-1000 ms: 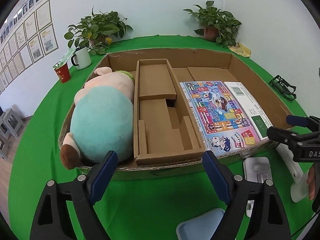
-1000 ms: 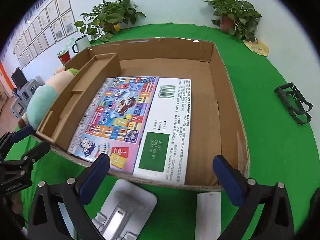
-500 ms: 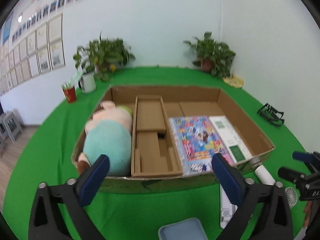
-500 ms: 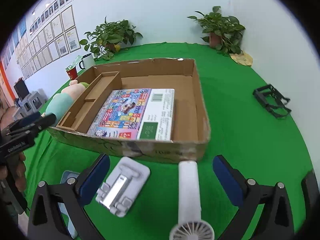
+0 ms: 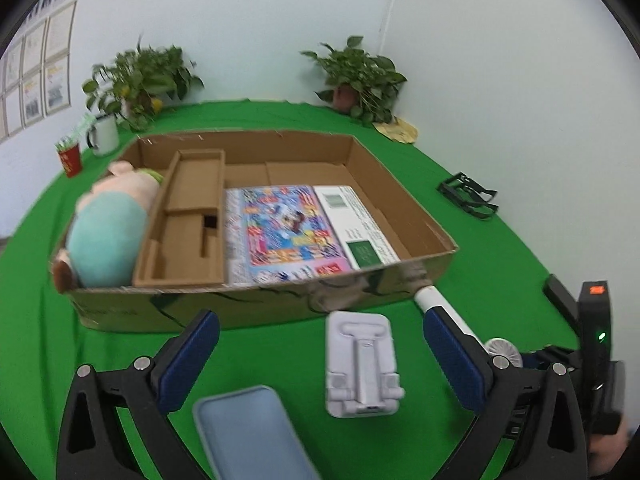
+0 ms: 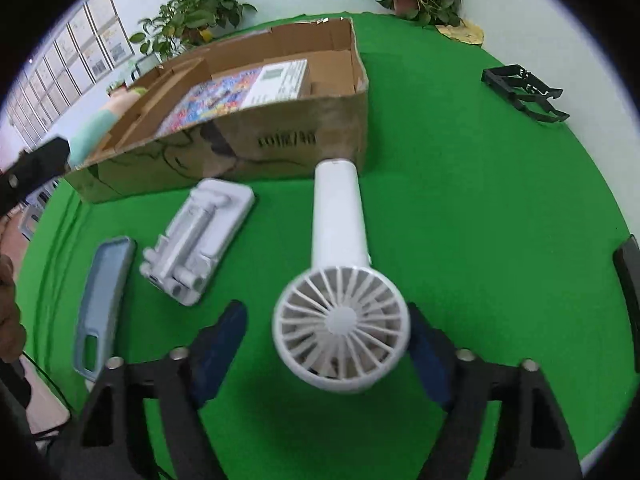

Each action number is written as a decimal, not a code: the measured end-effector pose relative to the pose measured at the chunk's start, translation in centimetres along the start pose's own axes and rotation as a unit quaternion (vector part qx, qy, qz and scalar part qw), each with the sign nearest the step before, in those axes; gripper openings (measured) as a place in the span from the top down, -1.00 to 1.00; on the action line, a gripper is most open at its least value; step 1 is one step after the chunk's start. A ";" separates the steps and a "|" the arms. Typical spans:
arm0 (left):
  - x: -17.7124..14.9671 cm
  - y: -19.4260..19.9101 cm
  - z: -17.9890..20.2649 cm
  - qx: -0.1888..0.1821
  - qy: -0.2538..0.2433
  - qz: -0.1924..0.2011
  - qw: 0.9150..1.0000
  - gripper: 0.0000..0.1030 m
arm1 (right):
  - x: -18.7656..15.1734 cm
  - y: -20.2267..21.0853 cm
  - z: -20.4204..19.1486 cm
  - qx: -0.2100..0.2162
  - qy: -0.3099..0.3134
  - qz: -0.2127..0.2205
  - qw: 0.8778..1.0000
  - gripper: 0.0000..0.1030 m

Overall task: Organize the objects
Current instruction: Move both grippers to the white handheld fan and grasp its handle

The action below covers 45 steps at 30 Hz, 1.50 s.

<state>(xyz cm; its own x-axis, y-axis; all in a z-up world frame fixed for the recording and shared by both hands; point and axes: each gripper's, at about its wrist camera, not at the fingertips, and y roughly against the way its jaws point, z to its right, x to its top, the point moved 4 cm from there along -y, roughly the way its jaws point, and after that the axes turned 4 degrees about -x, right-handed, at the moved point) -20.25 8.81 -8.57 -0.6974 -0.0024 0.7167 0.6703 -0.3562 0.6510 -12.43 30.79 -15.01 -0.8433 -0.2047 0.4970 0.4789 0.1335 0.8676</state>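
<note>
Fan: the white handheld fan point(image 6: 340, 280) lies flat on the green worktop point(image 6: 480, 220), outside the cardboard box point(image 6: 280, 136) and just in front of its near wall.
Fan, long axis: it runs straight away from my right tongs point(image 6: 324, 344); the round grille head is the near end, and the handle points at the box, its far tip close to the wall or touching it; I cannot tell which.
Right tongs: these are closing, with the grille head between the two blue pads. The right pad looks to be at the rim and the left pad stands off with green showing between, so I judge nothing is gripped yet, though the blur makes this uncertain.
Left tongs: my left tongs point(image 5: 320, 364) stand wide apart and hold nothing. Between their fingers lie the white phone stand point(image 5: 362, 364) and, nearer, the blue phone case point(image 5: 248, 436).
Nearer hand: the right, plainly. From the left wrist view the fan point(image 5: 440, 304) is off to the right, half hidden behind the right-hand finger.
Relation the move turns on: the pads straddle the head across its width, square to the long axis, so I expect the handle to hang forward as a lever once lifted.
Box contents: a plush toy point(image 5: 108, 232) fills the left bay, a cardboard insert point(image 5: 188, 220) the middle, and a printed game box point(image 5: 296, 228) lies flat on the right, with bare floor beside it.
Likely destination: that bare strip along the right wall, by my judgement.
</note>
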 end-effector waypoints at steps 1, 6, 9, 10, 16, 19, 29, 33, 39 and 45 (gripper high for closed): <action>-0.2 -0.6 0.2 -0.015 0.012 -0.017 1.000 -0.99 | -0.2 -0.1 0.0 -0.007 0.003 -0.001 1.000 -0.19; -0.7 -3.3 0.9 -0.082 0.058 -0.077 0.992 -0.99 | -1.2 0.4 -0.3 0.018 -0.004 0.001 1.000 -0.08; -1.2 -4.7 2.2 -0.123 0.067 -0.104 0.985 -0.99 | -2.1 0.9 -1.2 0.043 -0.001 0.000 0.999 -0.09; -1.4 -5.2 2.7 -0.136 0.068 -0.114 0.982 -0.97 | -2.3 1.1 -1.4 0.047 0.000 0.001 0.999 -0.09; -3.3 -7.7 4.8 -0.185 0.082 -0.161 0.966 -0.89 | -3.7 2.1 -2.6 0.086 0.003 -0.007 0.996 -0.09; -4.2 -8.6 5.5 -0.201 0.092 -0.179 0.959 -0.80 | -4.2 2.2 -2.6 0.126 -0.019 -0.012 0.992 -0.09; -5.2 -10.3 7.4 -0.203 0.074 -0.208 0.954 -0.46 | -4.5 1.3 0.3 0.257 -0.105 -0.056 0.959 -0.10; -5.3 -10.8 8.1 -0.201 0.069 -0.213 0.954 -0.46 | -4.1 2.2 2.6 0.211 -0.122 -0.031 0.969 -0.41; -4.7 -12.1 9.3 -0.192 0.060 -0.220 0.954 -0.46 | -3.4 3.9 2.9 0.156 -0.076 0.008 0.985 -0.50; -4.5 -14.7 9.8 -0.164 0.061 -0.249 0.953 -0.13 | -1.8 3.0 0.7 0.128 -0.011 0.029 0.991 -0.48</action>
<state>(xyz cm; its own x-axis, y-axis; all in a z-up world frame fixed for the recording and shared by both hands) -24.49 23.19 -18.89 -0.9457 0.1416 0.2927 0.1481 -0.6136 0.7756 -9.68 32.27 -13.32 -0.8229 -0.1695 0.5423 0.4504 0.3872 0.8045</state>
